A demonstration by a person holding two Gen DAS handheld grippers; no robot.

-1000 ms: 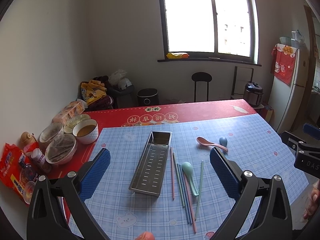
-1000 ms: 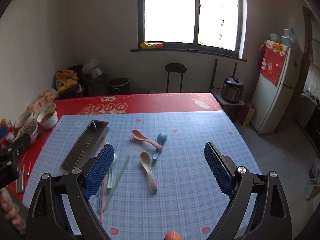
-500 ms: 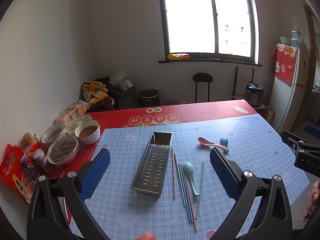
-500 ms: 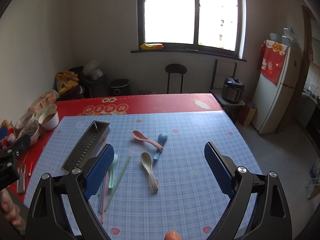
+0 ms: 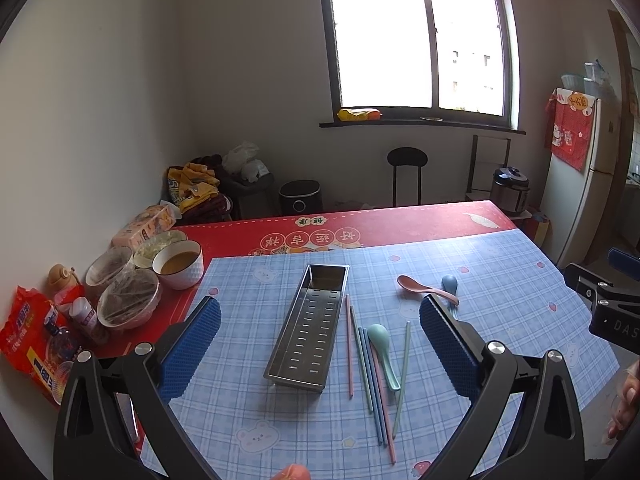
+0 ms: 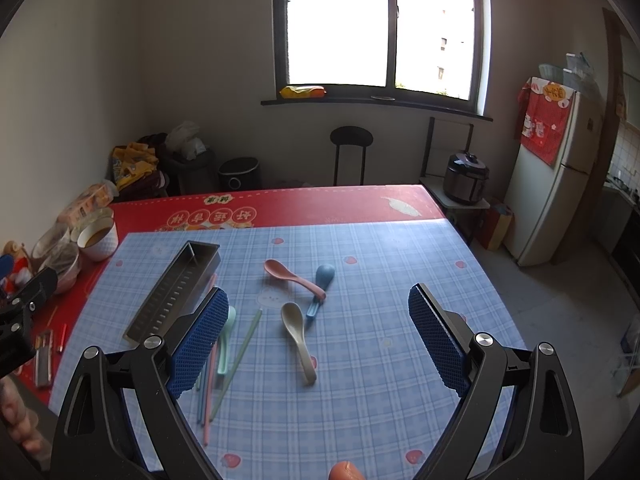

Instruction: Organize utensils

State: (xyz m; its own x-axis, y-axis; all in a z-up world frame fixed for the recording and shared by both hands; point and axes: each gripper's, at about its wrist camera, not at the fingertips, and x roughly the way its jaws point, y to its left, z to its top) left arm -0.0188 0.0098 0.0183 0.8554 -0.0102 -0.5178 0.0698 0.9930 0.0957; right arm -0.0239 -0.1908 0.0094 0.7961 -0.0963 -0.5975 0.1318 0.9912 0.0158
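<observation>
Two grippers over one worktop [image 5: 500, 264], red at the far edge, blue checked cloth [image 6: 380, 264] over the near part. Left gripper [image 5: 320, 346] spread wide, holding nothing, above the cloth's near left. Right gripper [image 6: 318, 342] likewise spread wide and empty, above the near middle. Metal slotted tray [image 5: 310, 326] lengthwise left of centre, empty. Just right of the tray, loose chopsticks [image 5: 374, 376] in pink, blue and green, lying roughly parallel to it. Green spoon [image 5: 384, 352] among the chopsticks. Farther right: beige spoon [image 6: 298, 338] alone; pink spoon [image 6: 292, 276] with its handle crossing the blue spoon [image 6: 322, 286]. Far left, on the red part: white bowl of brown liquid [image 5: 179, 263], covered bowls [image 5: 128, 296] and snack packets [image 5: 30, 344].
</observation>
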